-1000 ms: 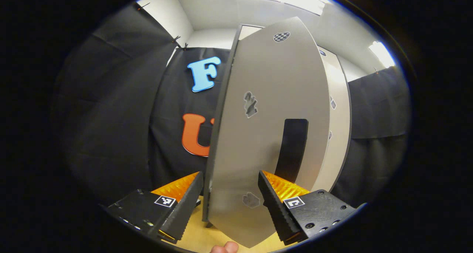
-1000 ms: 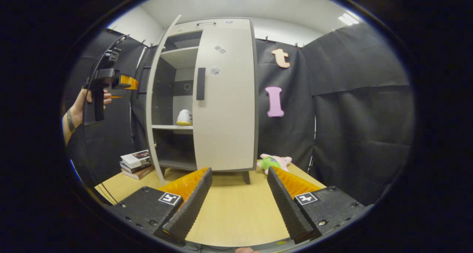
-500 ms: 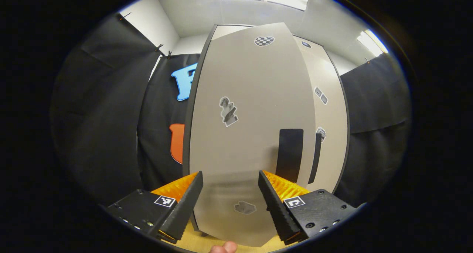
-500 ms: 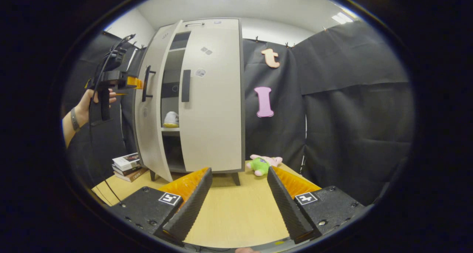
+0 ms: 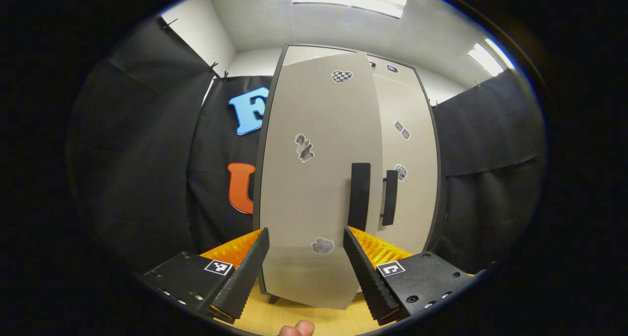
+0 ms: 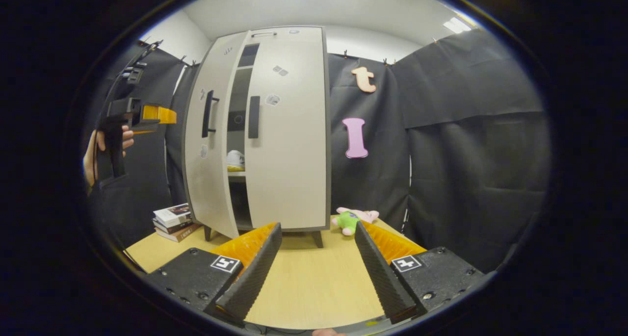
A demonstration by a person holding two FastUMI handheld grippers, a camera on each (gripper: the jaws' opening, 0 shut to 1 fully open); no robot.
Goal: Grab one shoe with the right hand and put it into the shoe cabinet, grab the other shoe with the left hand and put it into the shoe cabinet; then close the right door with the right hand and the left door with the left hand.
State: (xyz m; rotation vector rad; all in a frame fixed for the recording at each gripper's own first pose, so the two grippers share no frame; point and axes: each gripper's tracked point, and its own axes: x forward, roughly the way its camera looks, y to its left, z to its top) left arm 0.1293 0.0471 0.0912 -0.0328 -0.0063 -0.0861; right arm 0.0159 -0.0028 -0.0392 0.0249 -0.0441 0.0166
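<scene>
Grey left door (image 6: 208, 154) hangs ajar, dead ahead of the left gripper (image 5: 305, 265), fingers spread; right gripper (image 6: 318, 272) spread too, farther back.

Shoe cabinet (image 6: 289, 130) stands mid-frame on the table (image 6: 314, 282), against the booth wall.
Right gripper view: left door (image 6: 208, 149) ajar, right door (image 6: 289, 144) flush; a shoe (image 6: 235, 160) on a shelf in the gap between them. Stack of books (image 6: 174, 221) lower left of the cabinet, plush toy (image 6: 352, 218) lower right. Left gripper (image 6: 157, 114) at far left, apart from the left door.
</scene>
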